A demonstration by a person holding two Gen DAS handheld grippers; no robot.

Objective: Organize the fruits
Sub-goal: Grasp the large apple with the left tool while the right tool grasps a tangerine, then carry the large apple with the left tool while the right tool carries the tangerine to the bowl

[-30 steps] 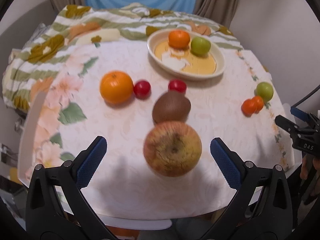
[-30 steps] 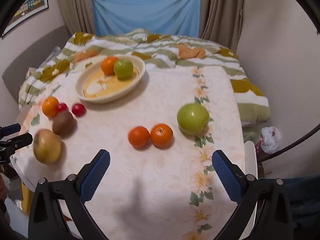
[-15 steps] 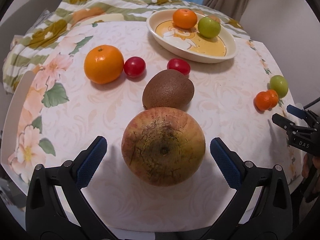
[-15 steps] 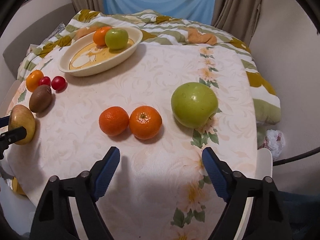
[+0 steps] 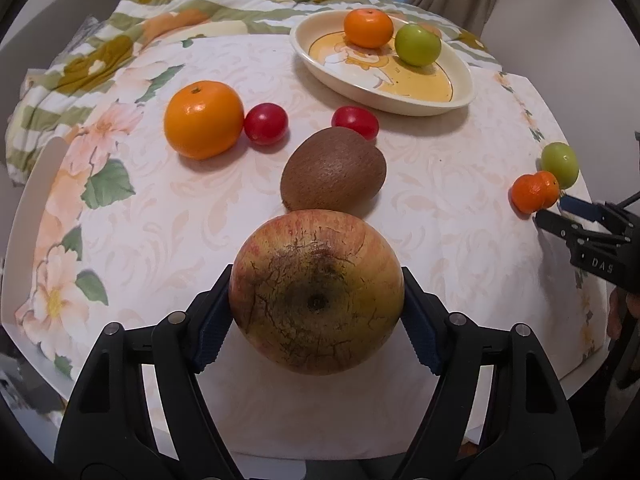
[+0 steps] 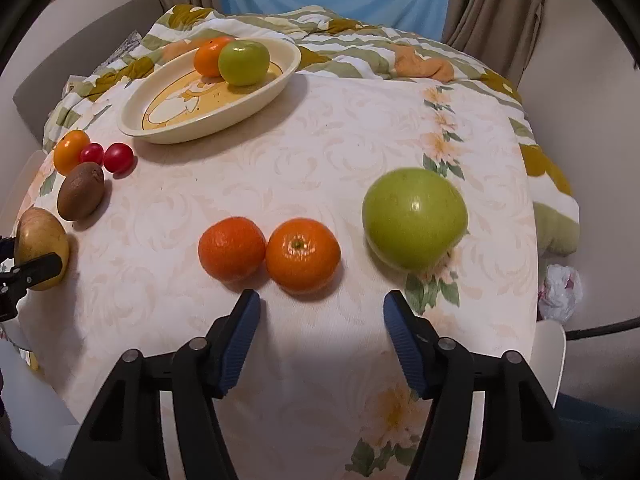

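My left gripper (image 5: 316, 322) is shut on a large red-yellow apple (image 5: 316, 292) near the table's front edge; it also shows in the right wrist view (image 6: 40, 246). Behind it lie a kiwi (image 5: 334, 170), two red cherry tomatoes (image 5: 266, 123), and an orange (image 5: 203, 119). A cream oval plate (image 5: 460, 96) at the back holds a tangerine (image 5: 368, 27) and a small green apple (image 5: 417, 45). My right gripper (image 6: 322, 336) is open and empty, just short of two tangerines (image 6: 302, 255). A big green apple (image 6: 414, 218) lies to their right.
The round table has a floral cloth (image 6: 320, 168). A striped blanket (image 6: 360, 48) lies behind it, with curtains beyond. A white plastic bag (image 6: 558, 292) lies on the floor at the right. The right gripper shows at the right edge of the left wrist view (image 5: 588, 236).
My left gripper has moved forward around the large apple and closed on it. My right gripper has moved closer to the two tangerines and its jaws have narrowed.
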